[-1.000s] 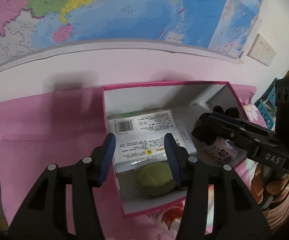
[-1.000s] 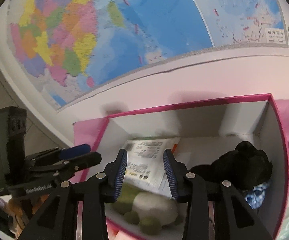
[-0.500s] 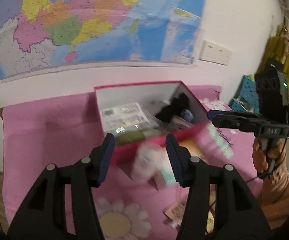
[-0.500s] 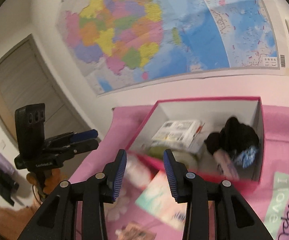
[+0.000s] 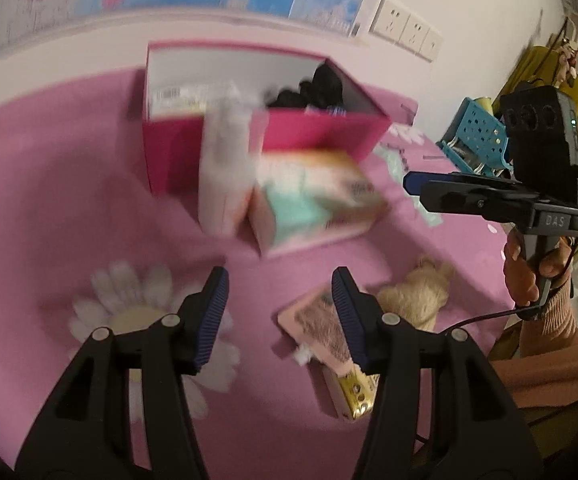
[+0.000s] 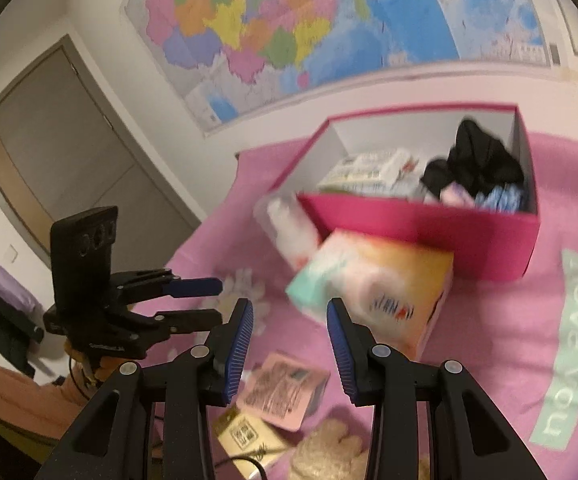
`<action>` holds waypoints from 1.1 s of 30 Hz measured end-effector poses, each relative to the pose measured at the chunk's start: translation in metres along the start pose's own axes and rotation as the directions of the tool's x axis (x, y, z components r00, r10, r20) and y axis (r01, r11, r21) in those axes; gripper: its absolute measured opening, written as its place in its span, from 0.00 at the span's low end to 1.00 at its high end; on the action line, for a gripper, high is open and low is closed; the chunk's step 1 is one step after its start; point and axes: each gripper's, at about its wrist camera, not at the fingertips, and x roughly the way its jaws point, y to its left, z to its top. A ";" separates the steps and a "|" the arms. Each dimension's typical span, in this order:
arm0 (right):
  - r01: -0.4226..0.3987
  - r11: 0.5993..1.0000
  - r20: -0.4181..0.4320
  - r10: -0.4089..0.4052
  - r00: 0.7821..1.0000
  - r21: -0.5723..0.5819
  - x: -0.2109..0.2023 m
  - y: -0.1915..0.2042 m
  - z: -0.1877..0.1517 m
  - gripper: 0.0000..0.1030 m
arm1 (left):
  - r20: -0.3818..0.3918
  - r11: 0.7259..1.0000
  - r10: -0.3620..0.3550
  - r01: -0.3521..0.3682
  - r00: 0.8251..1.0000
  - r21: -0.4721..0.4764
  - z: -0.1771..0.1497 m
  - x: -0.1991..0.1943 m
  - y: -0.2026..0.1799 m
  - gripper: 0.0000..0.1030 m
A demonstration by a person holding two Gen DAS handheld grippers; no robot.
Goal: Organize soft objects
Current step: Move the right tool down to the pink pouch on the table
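A magenta box (image 5: 321, 130) stands on the pink bedsheet and holds a white printed packet (image 6: 365, 168) and black cloth (image 6: 477, 160). Against its front lean a white soft pack (image 5: 221, 176) and a pastel tissue pack (image 5: 313, 196). Nearer lie a beige plush toy (image 5: 413, 296), a pink packet (image 5: 321, 320) and a gold packet (image 5: 353, 396). My left gripper (image 5: 279, 312) is open over the sheet beside the pink packet, with nothing between its fingers. My right gripper (image 6: 289, 320) is open in front of the tissue pack (image 6: 373, 292), also with nothing in it.
A map covers the wall behind the box, and wall sockets (image 5: 405, 32) sit to its right. A blue perforated basket (image 5: 475, 140) stands at the bed's right edge. A door (image 6: 69, 152) is at the left. A hand in a peach sleeve (image 5: 529, 272) holds the right gripper.
Both grippers have drawn back from over the box's inside toward the near part of the bed. The packs, packets and plush in front of the box have come into view.
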 end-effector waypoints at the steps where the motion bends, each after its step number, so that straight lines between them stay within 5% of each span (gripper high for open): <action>1: 0.002 1.000 -0.017 -0.002 1.000 0.002 0.005 -0.001 -0.005 0.38 | -0.011 1.000 -0.004 0.004 1.000 -0.010 -0.004 0.003 0.000 0.54; 15: 0.009 0.999 -0.189 0.002 0.982 0.054 0.058 -0.008 -0.039 0.38 | -0.135 0.994 -0.098 0.090 0.986 -0.060 -0.038 0.027 -0.011 0.54; 25: 0.000 0.998 -0.229 0.014 0.973 0.060 0.077 -0.007 -0.047 0.38 | -0.161 0.990 -0.125 0.113 0.979 -0.081 -0.046 0.036 -0.012 0.53; 33: -0.011 0.998 -0.218 0.025 0.976 0.064 0.078 -0.007 -0.049 0.33 | -0.171 0.990 -0.120 0.105 0.978 -0.093 -0.044 0.037 -0.014 0.42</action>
